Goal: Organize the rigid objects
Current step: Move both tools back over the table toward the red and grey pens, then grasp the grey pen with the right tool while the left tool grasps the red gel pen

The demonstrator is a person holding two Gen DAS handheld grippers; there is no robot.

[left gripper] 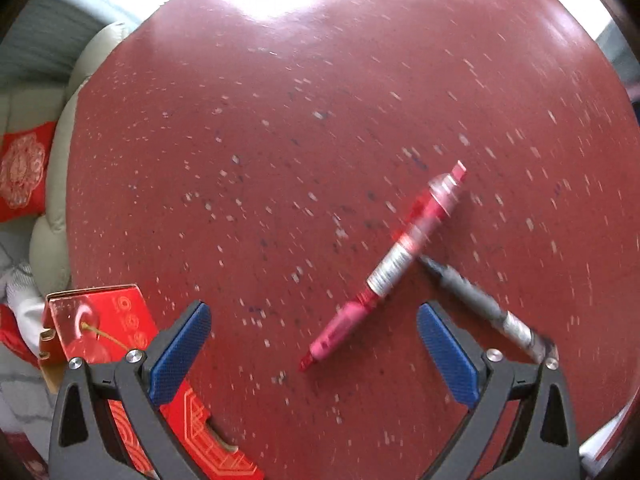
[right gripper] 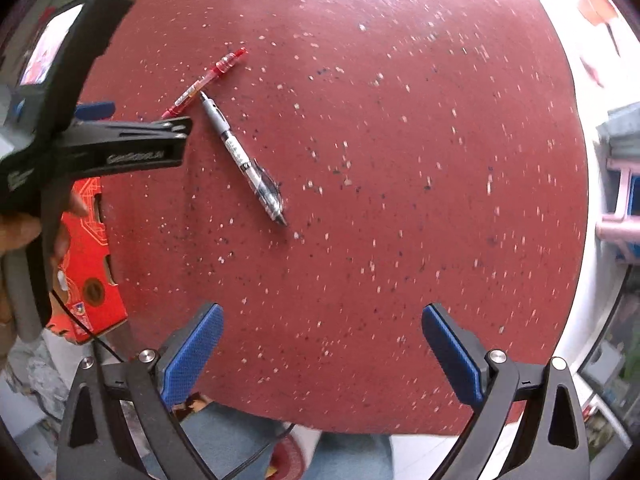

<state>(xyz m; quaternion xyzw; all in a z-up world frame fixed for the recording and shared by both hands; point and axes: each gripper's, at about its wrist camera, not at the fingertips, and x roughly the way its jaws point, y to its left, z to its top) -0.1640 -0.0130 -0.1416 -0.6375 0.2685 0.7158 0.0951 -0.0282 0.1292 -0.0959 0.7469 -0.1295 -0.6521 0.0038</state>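
A slim red plastic pen [left gripper: 394, 262] and a black-and-clear plastic pen [right gripper: 243, 159] are being observed lying on the round red speckled table [left gripper: 280, 120], the black pen's tip touching the red pen's barrel. The left gripper [left gripper: 312, 350] is being held with its blue pads spread wide just before the red pen, nothing between them. The right gripper [right gripper: 322, 350] is likewise being held spread and unloaded, well apart from both pens. A red printed cardboard box [left gripper: 120, 320] is being noted at the table's left edge.
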